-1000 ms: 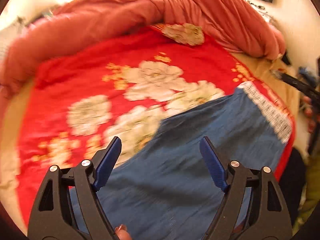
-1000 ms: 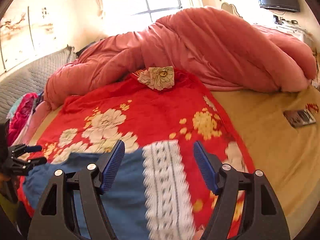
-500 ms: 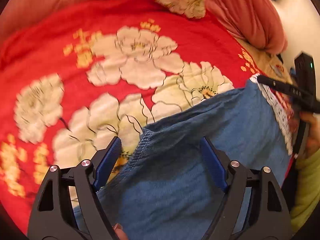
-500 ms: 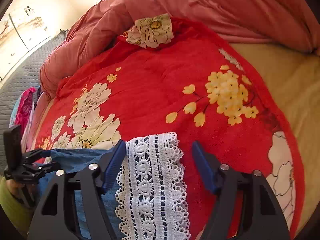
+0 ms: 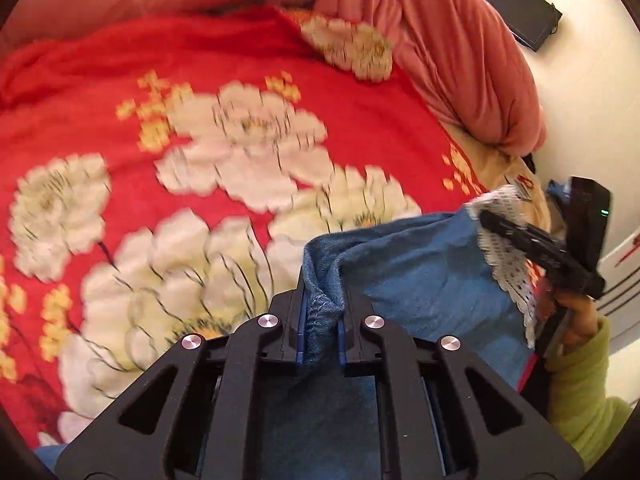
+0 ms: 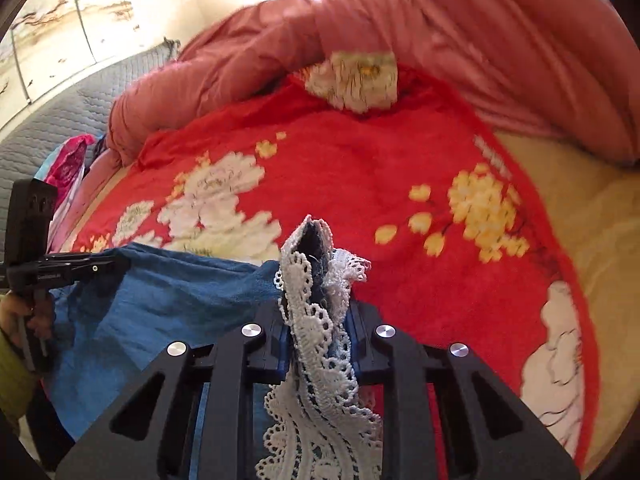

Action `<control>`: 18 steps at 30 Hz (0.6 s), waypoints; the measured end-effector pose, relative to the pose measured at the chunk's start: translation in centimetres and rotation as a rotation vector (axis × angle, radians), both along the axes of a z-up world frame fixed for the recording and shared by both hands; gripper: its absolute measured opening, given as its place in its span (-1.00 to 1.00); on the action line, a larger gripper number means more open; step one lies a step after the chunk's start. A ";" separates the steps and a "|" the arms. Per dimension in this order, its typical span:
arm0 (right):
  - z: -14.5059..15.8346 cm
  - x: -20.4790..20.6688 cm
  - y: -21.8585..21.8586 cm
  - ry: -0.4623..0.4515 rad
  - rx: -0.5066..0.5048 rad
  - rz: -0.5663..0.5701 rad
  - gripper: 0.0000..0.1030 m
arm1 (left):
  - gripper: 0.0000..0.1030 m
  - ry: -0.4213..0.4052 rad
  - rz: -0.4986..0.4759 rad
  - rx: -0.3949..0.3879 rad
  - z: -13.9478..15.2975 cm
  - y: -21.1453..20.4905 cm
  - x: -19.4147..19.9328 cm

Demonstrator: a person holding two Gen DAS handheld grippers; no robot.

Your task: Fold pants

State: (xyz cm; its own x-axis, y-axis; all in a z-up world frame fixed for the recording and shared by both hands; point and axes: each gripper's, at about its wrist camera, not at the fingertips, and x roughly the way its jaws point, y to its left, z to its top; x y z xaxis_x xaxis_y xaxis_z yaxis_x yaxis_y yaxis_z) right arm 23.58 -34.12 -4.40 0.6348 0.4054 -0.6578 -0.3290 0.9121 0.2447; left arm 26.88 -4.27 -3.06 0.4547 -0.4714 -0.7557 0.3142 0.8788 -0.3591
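Step in hand: edge pick-up for a fold, both grips made. Left gripper (image 5: pixel 321 322) had its jaws clamped on a bunched denim edge of the pants (image 5: pixel 420 280); cloth stood up between the jaws. Right gripper (image 6: pixel 320 334) had its jaws clamped on the white lace trim (image 6: pixel 316 320) at the other end of the same edge, lace spilling down over them. Pants lay on the red floral blanket (image 6: pixel 360 168) on the bed, near edge raised, remainder sagging between the two grippers. Next move, my guess: lift both ends level, carry them forward over the blanket, keep the span taut so the fold lands square.
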 end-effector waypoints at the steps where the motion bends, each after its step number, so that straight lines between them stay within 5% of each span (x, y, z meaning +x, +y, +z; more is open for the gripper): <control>1: 0.6 0.0 -0.2 -0.028 -0.005 -0.015 -0.62 | -0.91 -0.025 0.003 0.025 0.5 -0.3 0.1; 4: 0.9 1.2 -0.9 -0.029 -0.008 -0.043 -0.62 | -0.91 -0.063 0.007 0.066 0.9 -0.8 0.9; 8: -0.9 3.9 -0.6 0.070 -0.083 -0.057 -0.60 | -0.91 -0.006 0.018 0.154 -1.4 -1.7 2.7; 11: -2.4 4.7 0.1 0.118 -0.162 -0.069 -0.42 | -0.83 0.005 0.019 0.193 -3.0 -1.8 3.1; 18: -2.3 4.0 -0.6 0.079 -0.242 -0.150 0.34 | -0.59 -0.008 0.073 0.142 -3.5 -0.2 2.8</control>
State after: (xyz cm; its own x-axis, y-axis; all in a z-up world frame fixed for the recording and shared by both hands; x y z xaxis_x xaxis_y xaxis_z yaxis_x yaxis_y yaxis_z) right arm 27.61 -34.75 -6.70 0.6188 0.1363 -0.7736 -0.1747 0.9840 0.0336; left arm 29.64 -4.51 -6.58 0.4905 -0.3258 -0.8083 0.2500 0.9411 -0.2277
